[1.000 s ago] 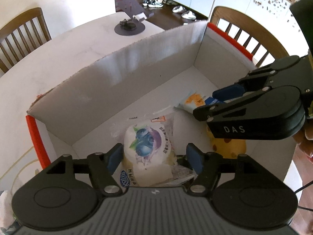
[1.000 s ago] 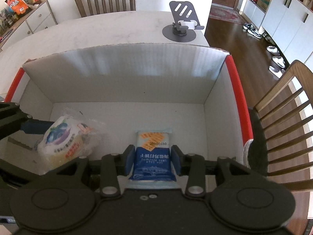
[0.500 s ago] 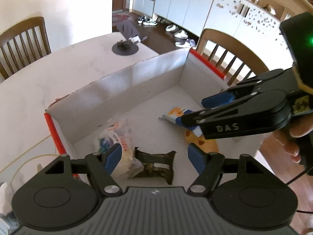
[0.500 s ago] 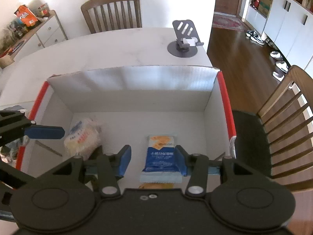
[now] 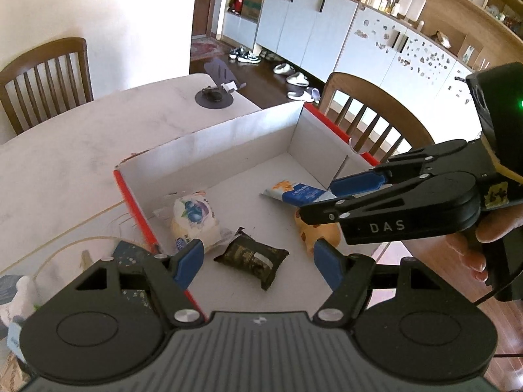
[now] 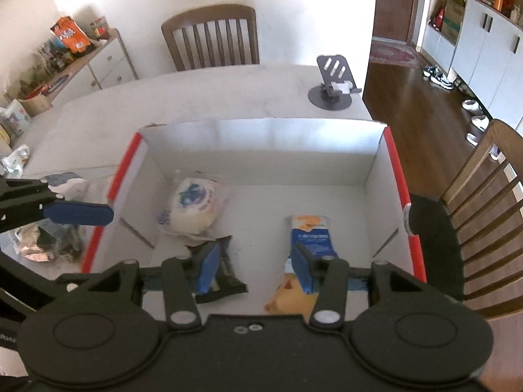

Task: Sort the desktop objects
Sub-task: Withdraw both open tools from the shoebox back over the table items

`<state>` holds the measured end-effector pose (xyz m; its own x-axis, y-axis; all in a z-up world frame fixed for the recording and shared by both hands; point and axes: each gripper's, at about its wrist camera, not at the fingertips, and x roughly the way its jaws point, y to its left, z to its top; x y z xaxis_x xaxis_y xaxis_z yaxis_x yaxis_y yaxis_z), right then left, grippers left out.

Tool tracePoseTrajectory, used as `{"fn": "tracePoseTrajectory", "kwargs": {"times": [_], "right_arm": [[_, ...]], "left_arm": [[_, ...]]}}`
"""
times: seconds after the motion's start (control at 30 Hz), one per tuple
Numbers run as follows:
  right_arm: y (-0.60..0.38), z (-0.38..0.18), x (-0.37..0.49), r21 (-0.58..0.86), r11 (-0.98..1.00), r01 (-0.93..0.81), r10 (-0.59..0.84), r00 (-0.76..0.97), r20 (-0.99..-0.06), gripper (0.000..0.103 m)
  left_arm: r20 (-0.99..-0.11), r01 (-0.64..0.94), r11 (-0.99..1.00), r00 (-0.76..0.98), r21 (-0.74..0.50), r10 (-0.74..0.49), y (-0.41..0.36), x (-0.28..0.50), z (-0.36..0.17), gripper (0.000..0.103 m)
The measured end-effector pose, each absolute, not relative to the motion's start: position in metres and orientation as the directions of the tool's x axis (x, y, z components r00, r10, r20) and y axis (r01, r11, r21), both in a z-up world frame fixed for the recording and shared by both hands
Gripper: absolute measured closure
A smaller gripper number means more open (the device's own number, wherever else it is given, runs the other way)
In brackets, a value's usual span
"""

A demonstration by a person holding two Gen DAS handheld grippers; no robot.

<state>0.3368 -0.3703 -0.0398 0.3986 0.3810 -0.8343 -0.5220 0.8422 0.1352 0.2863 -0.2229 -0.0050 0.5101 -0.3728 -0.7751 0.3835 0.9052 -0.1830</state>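
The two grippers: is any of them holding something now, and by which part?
Nothing is held. The left gripper and the right gripper are open above the box.

Four snack packets are laid flat in the white cardboard box [image 6: 261, 143]: blueberry bread [image 6: 193, 205], dark wrapper [image 5: 251, 256], blue-white packet [image 6: 310, 232], yellow bag [image 5: 315, 232].

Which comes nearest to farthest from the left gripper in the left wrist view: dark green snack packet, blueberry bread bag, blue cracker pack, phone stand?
From the left gripper, which is open:
1. Dark green snack packet, between the fingertips on the box floor.
2. Blueberry bread bag, just beyond, by the left wall.
3. Blue cracker pack, farther right.
4. Phone stand, outside the box on the table.
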Motion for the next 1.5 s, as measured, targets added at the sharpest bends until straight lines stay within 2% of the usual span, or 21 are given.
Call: {"fn": "tracePoseTrajectory", "kwargs": {"times": [0.23, 0.27, 0.3, 0.33, 0.6, 0.67, 0.7, 0.73, 1.5], "right_arm": [[-0.367, -0.027, 0.31, 0.151, 0.839, -0.522, 0.408, 0.423, -0.809, 0.053], [-0.366, -0.026, 0.307, 0.149, 0.839, -0.523, 0.409, 0.426, -0.807, 0.051], [-0.366, -0.025, 0.303, 0.147, 0.84, -0.522, 0.408, 0.429, -0.806, 0.042], [-0.365, -0.024, 0.3, 0.144, 0.842, -0.52, 0.406, 0.435, -0.804, 0.038], [-0.358, -0.017, 0.277, 0.142, 0.844, -0.517, 0.416, 0.465, -0.782, 0.036], [-0.356, -0.015, 0.273, 0.143, 0.849, -0.509, 0.415, 0.473, -0.777, 0.035], [-0.355, -0.015, 0.27, 0.145, 0.85, -0.506, 0.415, 0.475, -0.776, 0.035], [-0.354, -0.014, 0.268, 0.148, 0.851, -0.504, 0.417, 0.476, -0.775, 0.035], [-0.3, -0.004, 0.197, 0.146, 0.858, -0.493, 0.427, 0.526, -0.735, 0.033]], "left_arm": [[-0.76, 0.394, 0.904, 0.535, -0.164, -0.371, -0.208, 0.265, 0.004, 0.028], [-0.757, 0.396, 0.906, 0.542, -0.153, -0.365, -0.206, 0.262, 0.006, 0.025], [-0.755, 0.398, 0.905, 0.546, -0.148, -0.364, -0.204, 0.258, 0.007, 0.02], [-0.752, 0.4, 0.905, 0.549, -0.148, -0.365, -0.202, 0.256, 0.008, 0.019], [-0.74, 0.405, 0.901, 0.557, -0.155, -0.378, -0.187, 0.238, 0.011, 0.015], [-0.734, 0.407, 0.9, 0.563, -0.156, -0.381, -0.183, 0.234, 0.012, 0.011], [-0.73, 0.407, 0.9, 0.567, -0.156, -0.382, -0.181, 0.232, 0.013, 0.004], [-0.724, 0.404, 0.901, 0.574, -0.154, -0.382, -0.178, 0.229, 0.013, 0.0], [-0.679, 0.342, 0.928, 0.648, -0.145, -0.345, -0.098, 0.169, 0.021, 0.0]]}}
